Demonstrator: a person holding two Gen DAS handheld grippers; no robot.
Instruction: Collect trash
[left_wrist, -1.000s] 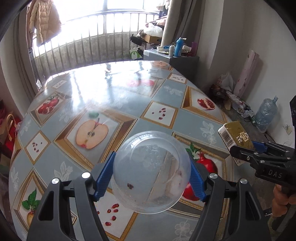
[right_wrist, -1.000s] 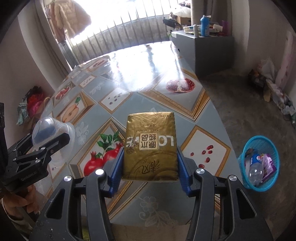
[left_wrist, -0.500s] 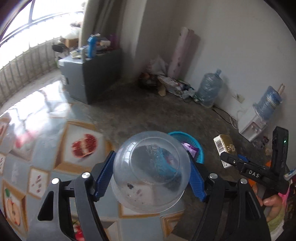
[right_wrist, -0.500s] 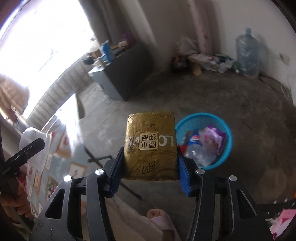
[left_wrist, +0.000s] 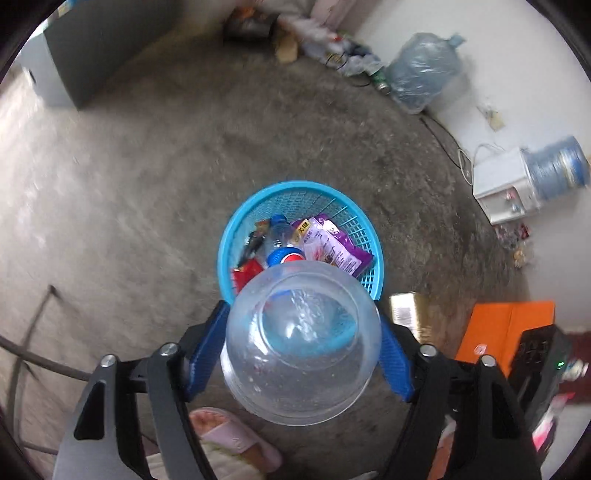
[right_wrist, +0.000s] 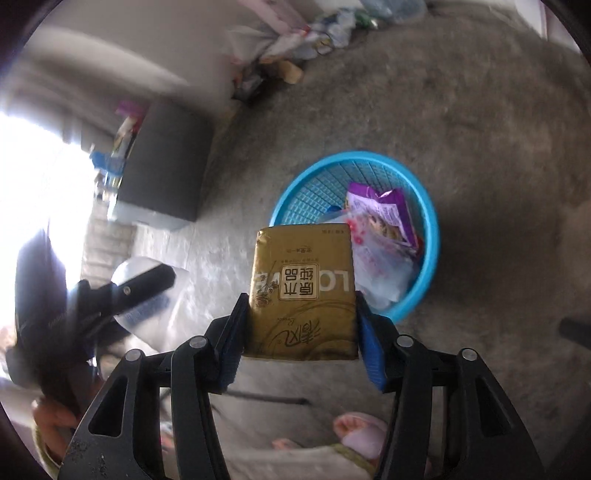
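1. both views have swung off the patterned table onto the concrete floor; the blue basket (left_wrist: 364, 236), out at the edge of view a second ago, now sits dead centre under both grippers.
2. left gripper (left_wrist: 303, 347): jaws opening around the clear bowl (left_wrist: 301, 343). the bowl is between the pads, hanging over the basket's 6 o'clock rim; i judge it is about to drop.
3. right gripper (right_wrist: 299, 328): jaws opening too, with the gold pack (right_wrist: 301, 288) between them at the basket's (right_wrist: 424, 206) 8 o'clock edge. a gap shows on the right pad.
4. meaning: carrying is done; release is under way.
5. count: one basket, one bowl, one pack, two grippers. in the basket are one bottle (left_wrist: 282, 240) and one purple wrapper (left_wrist: 332, 243); other scraps are too jumbled to count.
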